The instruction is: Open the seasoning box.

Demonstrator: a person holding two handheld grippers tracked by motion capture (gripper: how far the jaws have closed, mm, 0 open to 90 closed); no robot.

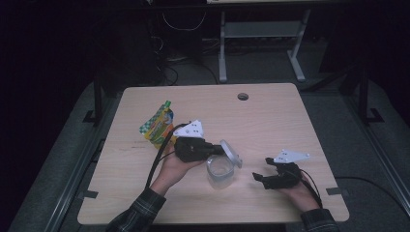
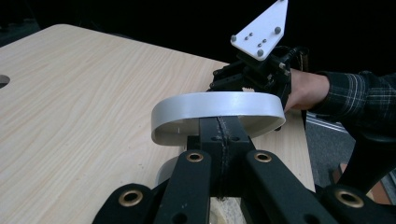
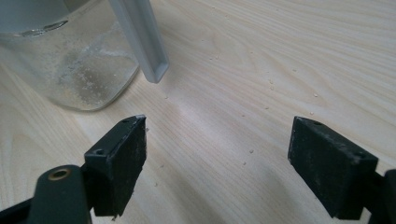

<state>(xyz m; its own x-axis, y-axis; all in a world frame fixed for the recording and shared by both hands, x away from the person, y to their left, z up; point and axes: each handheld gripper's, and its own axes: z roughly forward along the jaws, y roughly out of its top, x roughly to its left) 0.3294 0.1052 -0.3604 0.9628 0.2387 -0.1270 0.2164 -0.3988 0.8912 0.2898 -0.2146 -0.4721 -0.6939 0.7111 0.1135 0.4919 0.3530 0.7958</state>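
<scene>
A clear plastic jar (image 1: 220, 171) stands open near the table's middle front. Just above its far rim, my left gripper (image 1: 224, 150) is shut on the jar's grey lid (image 1: 232, 153) and holds it tilted on edge. In the left gripper view the jaws pinch the lid (image 2: 219, 105) at its rim, meeting at the left gripper (image 2: 218, 129). My right gripper (image 1: 261, 168) rests to the right of the jar, open, with nothing between its fingers. In the right gripper view the jar (image 3: 70, 70) and the lid's edge (image 3: 140, 37) lie ahead of the right gripper (image 3: 217, 163).
A green and yellow pouch (image 1: 158, 125) lies left of my left hand. A round cable hole (image 1: 243, 96) sits near the table's far edge. Fine crumbs speck the wood by the jar. The table (image 1: 270, 121) is light wood with a dark floor around it.
</scene>
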